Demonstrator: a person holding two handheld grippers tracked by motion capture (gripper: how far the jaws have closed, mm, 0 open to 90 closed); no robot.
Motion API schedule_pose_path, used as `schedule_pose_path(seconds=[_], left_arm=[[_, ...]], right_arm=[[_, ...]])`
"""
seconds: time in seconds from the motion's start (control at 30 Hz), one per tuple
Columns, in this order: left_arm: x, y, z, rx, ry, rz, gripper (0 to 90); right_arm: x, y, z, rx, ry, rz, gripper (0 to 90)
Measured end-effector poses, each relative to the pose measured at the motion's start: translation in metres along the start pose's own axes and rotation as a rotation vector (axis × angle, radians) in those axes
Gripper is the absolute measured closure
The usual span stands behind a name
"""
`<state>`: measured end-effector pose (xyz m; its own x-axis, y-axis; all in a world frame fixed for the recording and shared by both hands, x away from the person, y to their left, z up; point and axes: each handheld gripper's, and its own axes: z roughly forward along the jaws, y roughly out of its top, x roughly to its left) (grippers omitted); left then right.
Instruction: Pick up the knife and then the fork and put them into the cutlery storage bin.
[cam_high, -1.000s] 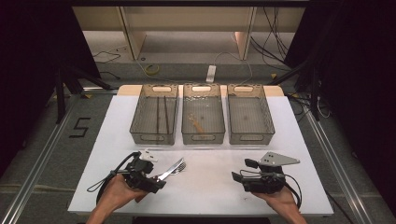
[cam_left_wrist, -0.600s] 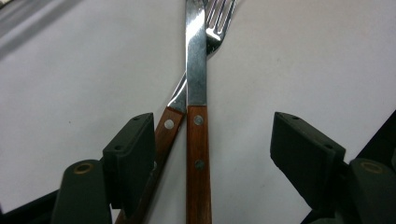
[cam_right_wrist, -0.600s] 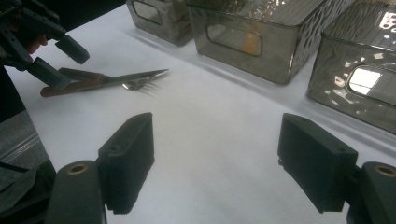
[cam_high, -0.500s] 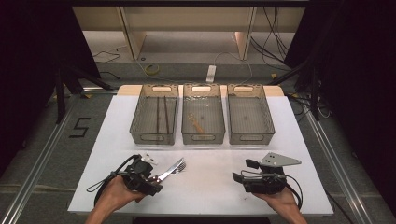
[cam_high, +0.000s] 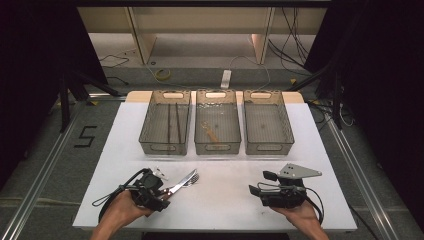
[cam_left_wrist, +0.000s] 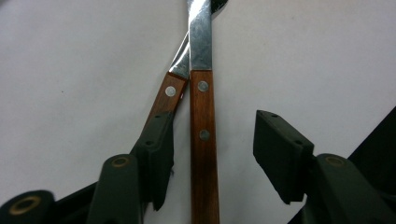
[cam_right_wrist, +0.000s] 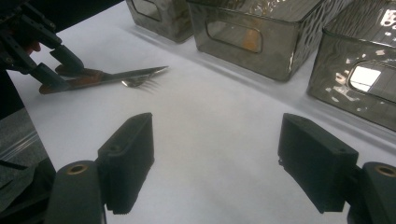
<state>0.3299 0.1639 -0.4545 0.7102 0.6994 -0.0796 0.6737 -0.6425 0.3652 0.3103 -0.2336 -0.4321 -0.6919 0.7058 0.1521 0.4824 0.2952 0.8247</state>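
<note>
A knife (cam_left_wrist: 204, 154) with a wooden handle lies on the white table, its handle between the jaws of my left gripper (cam_left_wrist: 215, 123). A fork's wooden handle (cam_left_wrist: 164, 95) crosses under the left-hand jaw. The jaws have just been closing, and a gap still shows beside the knife handle, so the gripper is open. In the high view the left gripper (cam_high: 159, 192) sits front left, with the knife (cam_high: 181, 184) and fork (cam_high: 193, 178) pointing away to the right. My right gripper (cam_high: 261, 183) (cam_right_wrist: 217, 140) rests front right, open, with bare table between its jaws.
Three smoky see-through bins stand in a row at the back: the left bin (cam_high: 162, 148) holds dark thin sticks, the middle bin (cam_high: 216, 148) a small wooden piece, and the right bin (cam_high: 268, 147) looks bare. The table's front edge lies just below both hands.
The left gripper's jaws have narrowed around the knife handle. Neither hand has shifted, and the knife and fork lie where they were.
</note>
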Motion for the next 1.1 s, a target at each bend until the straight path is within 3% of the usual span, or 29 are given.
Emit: schedule_pose_path(seconds=[0.17,0.27,0.33,0.4,0.77,0.93,1.1], left_arm=[[0.002,-0.003,0.002,0.035,0.017,0.002,53.7],[0.001,-0.004,0.004,0.062,0.005,0.013,55.7],[0.000,-0.004,0.006,0.074,0.023,0.022,57.2],[0.000,-0.003,0.007,0.065,0.038,0.013,58.2],[0.005,0.001,0.010,0.079,0.025,0.000,68.4],[0.001,0.004,0.011,0.090,0.043,0.037,71.1],[0.000,0.003,0.011,0.086,0.047,0.036,74.4]], right_arm=[[0.002,0.001,-0.001,-0.005,0.000,-0.007,27.5],[0.002,0.001,0.000,0.000,-0.001,-0.010,27.4],[0.003,0.001,0.000,0.002,-0.001,-0.012,27.5],[0.003,0.001,0.000,0.000,0.001,-0.012,27.5],[0.003,0.001,0.000,0.003,0.002,-0.020,27.9],[0.002,0.001,0.000,0.004,0.004,-0.016,28.4],[0.002,0.001,0.000,0.004,0.002,-0.018,28.7]])
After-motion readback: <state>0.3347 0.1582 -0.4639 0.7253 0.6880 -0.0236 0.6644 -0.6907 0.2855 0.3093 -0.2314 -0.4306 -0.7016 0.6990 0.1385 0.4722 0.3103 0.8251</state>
